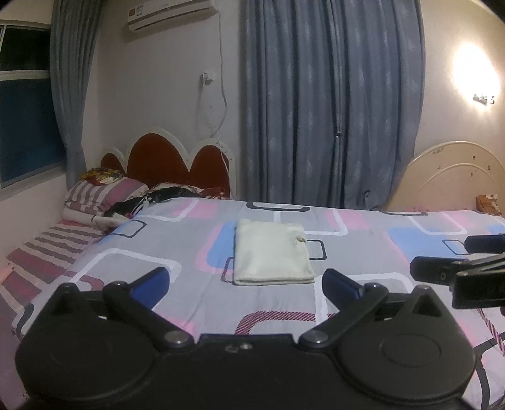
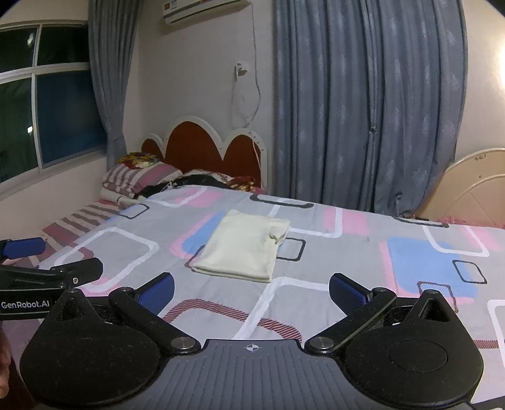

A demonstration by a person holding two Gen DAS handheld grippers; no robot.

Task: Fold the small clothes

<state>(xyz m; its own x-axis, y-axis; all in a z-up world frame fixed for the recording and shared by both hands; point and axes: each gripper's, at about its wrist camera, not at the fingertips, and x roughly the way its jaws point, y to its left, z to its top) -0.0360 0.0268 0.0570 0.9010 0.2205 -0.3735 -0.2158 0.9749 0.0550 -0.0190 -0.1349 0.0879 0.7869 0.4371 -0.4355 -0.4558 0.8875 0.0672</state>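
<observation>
1. Now the folded cloth (image 1: 273, 252) lies flat on the bed (image 1: 189, 246), well short of the headboard (image 1: 176, 161).
2. Left gripper (image 1: 246, 280) fingers wide, empty, near the cloth.
3. Right gripper (image 2: 251, 291) fingers wide, empty, near the cloth.

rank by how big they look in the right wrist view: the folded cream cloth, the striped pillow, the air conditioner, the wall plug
1. folded cream cloth
2. striped pillow, though it lies farther off, so its true size may be more than it looks
3. air conditioner, cut off by the top edge, so unsure against the pillow
4. wall plug
</observation>
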